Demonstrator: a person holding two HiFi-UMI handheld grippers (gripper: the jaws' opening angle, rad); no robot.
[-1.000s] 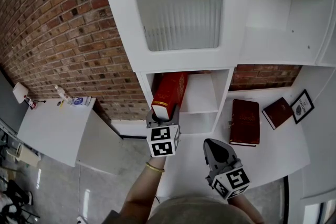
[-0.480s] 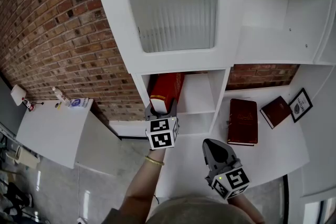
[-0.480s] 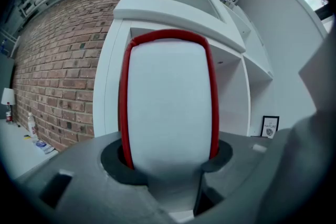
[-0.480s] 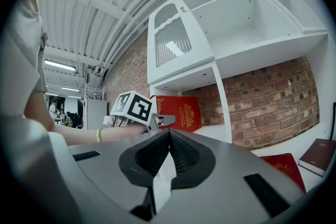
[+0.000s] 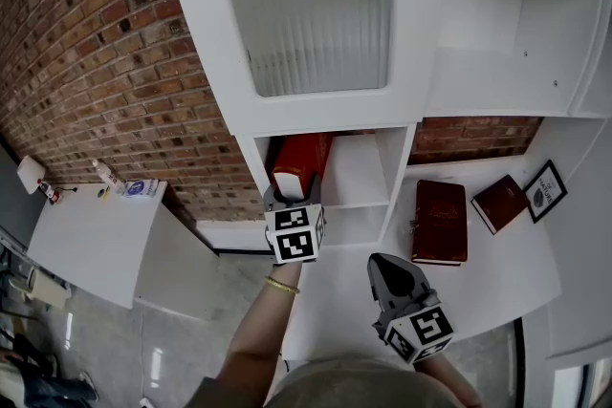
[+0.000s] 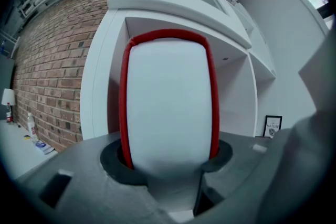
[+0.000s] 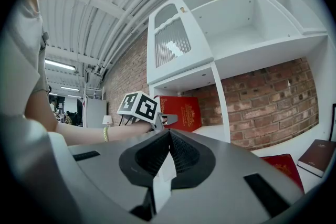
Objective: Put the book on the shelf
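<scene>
A thick red book (image 5: 298, 162) stands nearly upright at the left side of the low open cubby of the white shelf unit (image 5: 368, 172). My left gripper (image 5: 292, 205) is shut on its near end, just in front of the cubby. In the left gripper view the book's white page edge (image 6: 168, 102) fills the space between the jaws, with the red cover along both sides. My right gripper (image 5: 394, 277) hangs lower and to the right over the white counter, shut and holding nothing. The right gripper view shows the red book (image 7: 184, 112) inside the cubby.
A dark red book (image 5: 441, 221) and a smaller brown book (image 5: 504, 203) lie flat on the counter to the right, near a small framed picture (image 5: 546, 185). A frosted-glass cabinet door (image 5: 306, 5) is above the cubby. A white table (image 5: 96, 239) stands by the brick wall at left.
The red book has gone deeper into the cubby and stands more upright. My left gripper has followed it slightly forward. The right gripper has stayed in place.
</scene>
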